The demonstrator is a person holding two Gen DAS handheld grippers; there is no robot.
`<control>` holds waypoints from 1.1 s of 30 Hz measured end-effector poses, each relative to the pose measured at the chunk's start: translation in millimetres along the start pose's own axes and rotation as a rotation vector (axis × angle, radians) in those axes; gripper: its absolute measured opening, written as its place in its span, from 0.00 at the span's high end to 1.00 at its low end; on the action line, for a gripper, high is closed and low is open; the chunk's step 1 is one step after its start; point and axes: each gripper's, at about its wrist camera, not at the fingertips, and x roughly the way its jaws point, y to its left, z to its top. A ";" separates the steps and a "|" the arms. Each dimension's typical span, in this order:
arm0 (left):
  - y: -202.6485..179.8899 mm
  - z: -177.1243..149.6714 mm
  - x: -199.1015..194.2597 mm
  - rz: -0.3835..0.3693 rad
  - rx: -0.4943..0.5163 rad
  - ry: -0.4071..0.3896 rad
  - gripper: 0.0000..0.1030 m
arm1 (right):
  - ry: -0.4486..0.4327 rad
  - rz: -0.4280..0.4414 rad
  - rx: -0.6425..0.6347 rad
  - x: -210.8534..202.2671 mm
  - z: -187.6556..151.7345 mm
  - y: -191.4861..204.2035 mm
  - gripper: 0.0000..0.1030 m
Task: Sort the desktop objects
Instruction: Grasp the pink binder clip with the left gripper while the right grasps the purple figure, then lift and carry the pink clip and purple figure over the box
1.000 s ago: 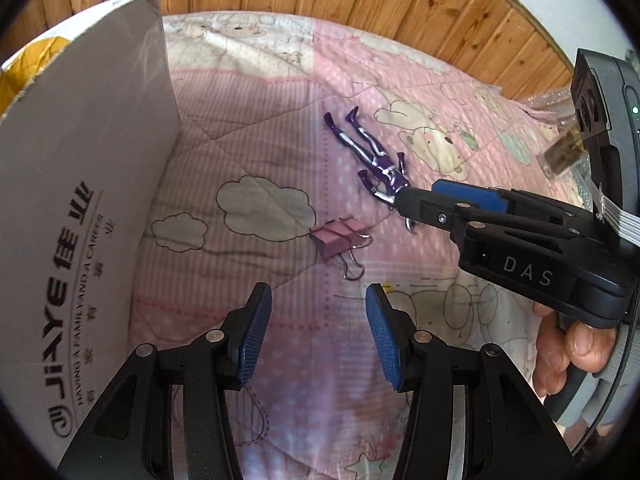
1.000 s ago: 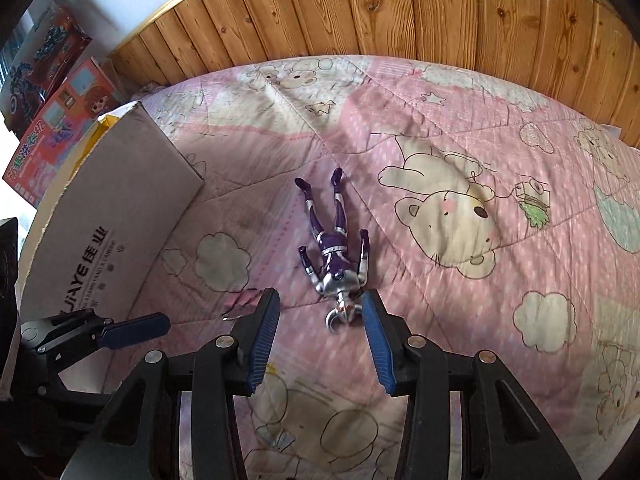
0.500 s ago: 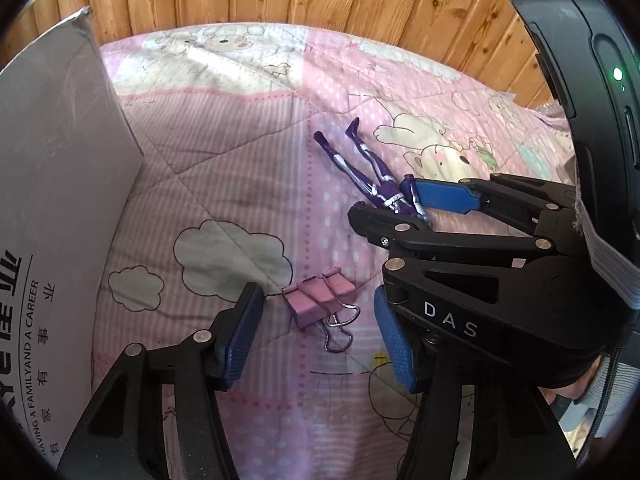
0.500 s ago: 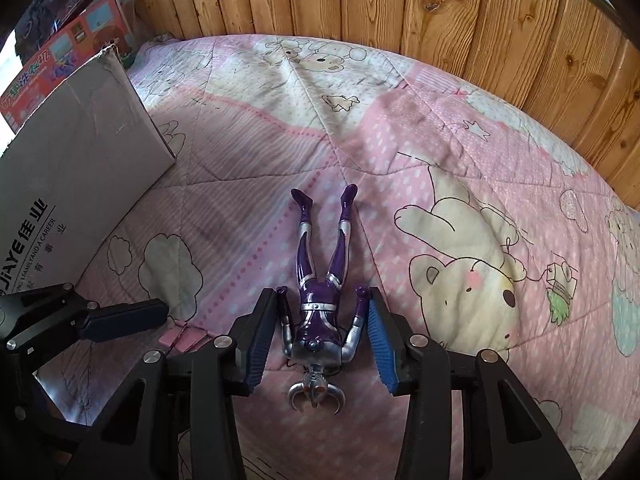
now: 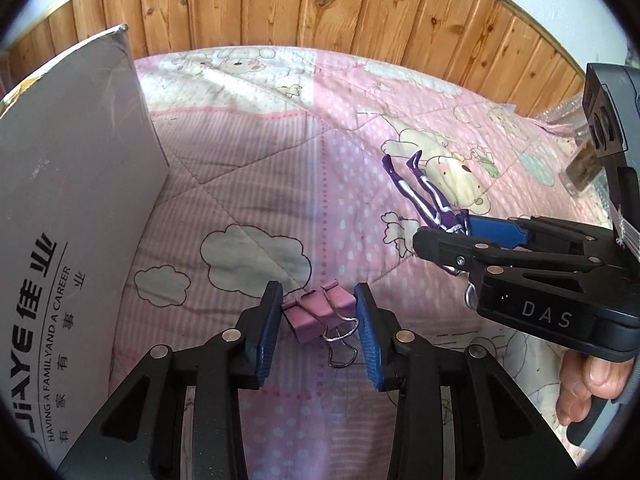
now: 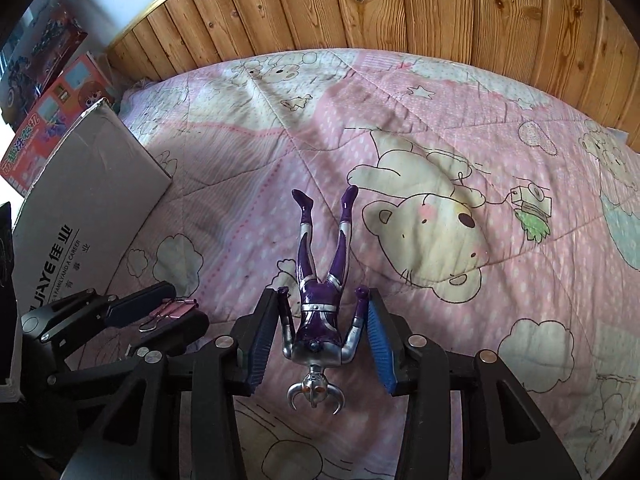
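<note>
A pink binder clip [image 5: 318,314] lies on the pink quilt between the blue pads of my left gripper [image 5: 318,330], which is open and straddles it; the left pad looks close to or touching the clip. A purple and silver toy figure [image 6: 320,312] lies face up, legs pointing away, between the pads of my right gripper [image 6: 320,336], which is open around its torso and arms. The figure's legs [image 5: 420,192] and the right gripper [image 5: 460,240] show in the left wrist view. The clip [image 6: 172,308] and the left gripper [image 6: 160,312] show in the right wrist view.
A grey cardboard box [image 5: 68,220] with printed lettering stands at the left, also seen in the right wrist view [image 6: 88,216]. Colourful toy boxes [image 6: 52,92] lean by the wooden wall [image 6: 400,12]. A small clear bottle [image 5: 584,164] sits at the far right.
Both grippers moved forward and down. The left came to straddle the binder clip; the right came around the figure's torso. Neither has closed.
</note>
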 end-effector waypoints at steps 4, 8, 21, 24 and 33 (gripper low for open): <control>0.5 -6.5 -15.9 0.000 0.001 -0.002 0.64 | -0.003 0.003 0.001 -8.6 -2.5 5.7 0.56; 0.5 -12.2 -30.2 0.005 -0.003 -0.002 0.64 | -0.005 0.011 0.011 -17.6 -10.1 13.8 0.56; -3.0 -36.4 -77.6 0.013 0.002 -0.022 0.64 | -0.030 0.054 0.049 -49.9 -38.9 48.3 0.56; -3.1 -41.2 -86.7 0.015 0.005 -0.028 0.64 | -0.038 0.068 0.062 -56.3 -44.0 52.9 0.56; -1.1 -53.2 -106.2 0.020 -0.005 -0.035 0.64 | -0.062 0.101 0.101 -73.5 -59.8 60.7 0.56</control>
